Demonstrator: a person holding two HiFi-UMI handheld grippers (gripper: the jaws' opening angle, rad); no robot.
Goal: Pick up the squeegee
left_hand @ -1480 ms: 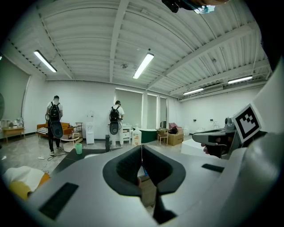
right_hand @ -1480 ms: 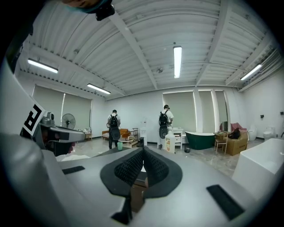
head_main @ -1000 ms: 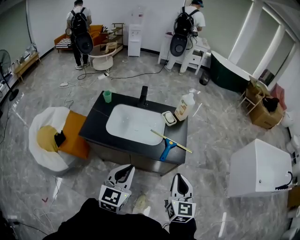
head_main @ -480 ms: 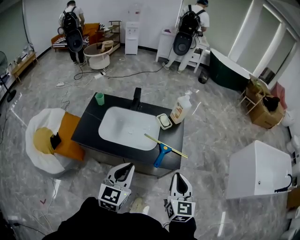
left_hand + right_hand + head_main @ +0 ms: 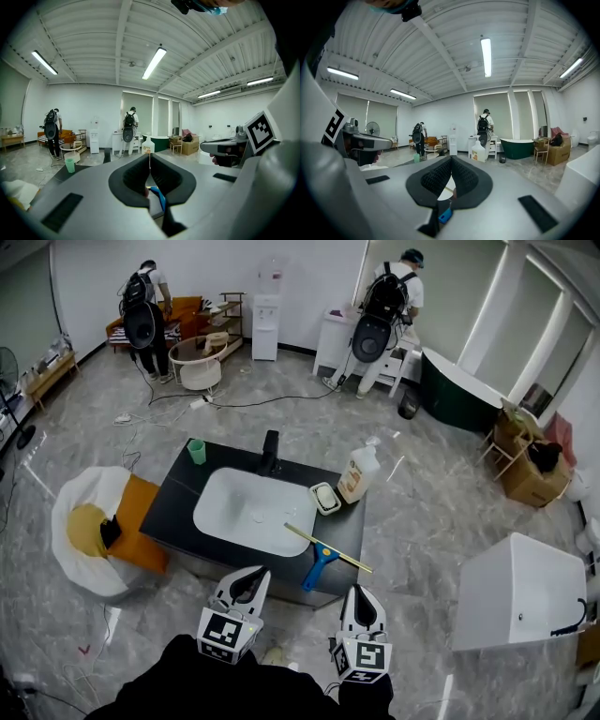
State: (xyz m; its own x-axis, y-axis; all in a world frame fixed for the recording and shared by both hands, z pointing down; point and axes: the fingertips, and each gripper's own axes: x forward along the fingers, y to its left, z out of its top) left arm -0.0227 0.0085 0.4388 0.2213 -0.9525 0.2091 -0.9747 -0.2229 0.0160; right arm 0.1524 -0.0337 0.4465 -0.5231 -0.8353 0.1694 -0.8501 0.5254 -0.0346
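One squeegee [image 5: 323, 556] just beyond right claw [image 5: 360, 592]

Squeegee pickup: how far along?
Done: nothing yet. The squeegee lies untouched on the counter's near right corner. In hand: left claw and right claw are both shut and empty, held short of the counter. Left: reach in, open a claw, close it on the blue handle, lift.

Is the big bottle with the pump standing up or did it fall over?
Standing up. The pump bottle rests on its base on the black counter, pump at the top, next to the small dish.
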